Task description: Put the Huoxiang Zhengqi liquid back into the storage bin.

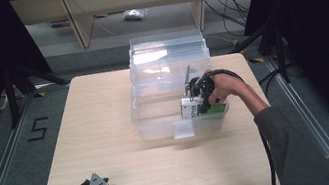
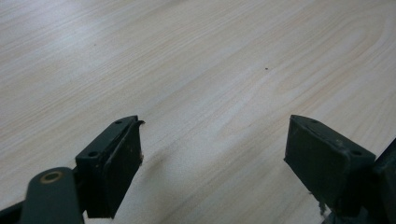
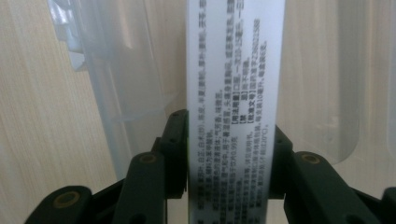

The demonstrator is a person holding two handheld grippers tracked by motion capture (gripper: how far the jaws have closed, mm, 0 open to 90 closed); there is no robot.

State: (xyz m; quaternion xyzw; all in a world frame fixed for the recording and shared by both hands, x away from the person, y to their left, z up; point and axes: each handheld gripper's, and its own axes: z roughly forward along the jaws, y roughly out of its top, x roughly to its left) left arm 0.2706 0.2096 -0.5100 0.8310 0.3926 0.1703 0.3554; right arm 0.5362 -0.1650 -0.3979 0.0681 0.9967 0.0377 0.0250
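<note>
Carton [image 1: 194,107], small, white with a green face: held inside the clear plastic bin [image 1: 157,124], at the bin's right end, just above or on the bin floor — contact with the floor not determinable. Bin stood near the middle of the wooden table [image 1: 111,152], with a second clear tub or lid [image 1: 168,53] touching the bin's far side.

Right gripper [image 3: 231,140]: jaws clamped on the carton's two broad faces, pads pressed flat against the card, printed narrow face turned toward the gripper's camera. Reached down into the bin from the bin's right side.

Left gripper [image 2: 212,154]: jaws spread wide, nothing between the pads, bare tabletop beneath. Rested at the table's near left corner, well apart from the bin.

Handling, as judged: light, thin-walled card, likely a packaged medicine or similar; stiff enough along the edges, prone to denting on the broad faces under excess squeeze. Surface smooth and slightly glossy, so liable to slip if grip slackened. Best taken across the broad faces near mid-length, as held, with moderate pressure only. Bin walls thin and flexible; clearance on the bin's right wall tight for jaw and carton together.
</note>
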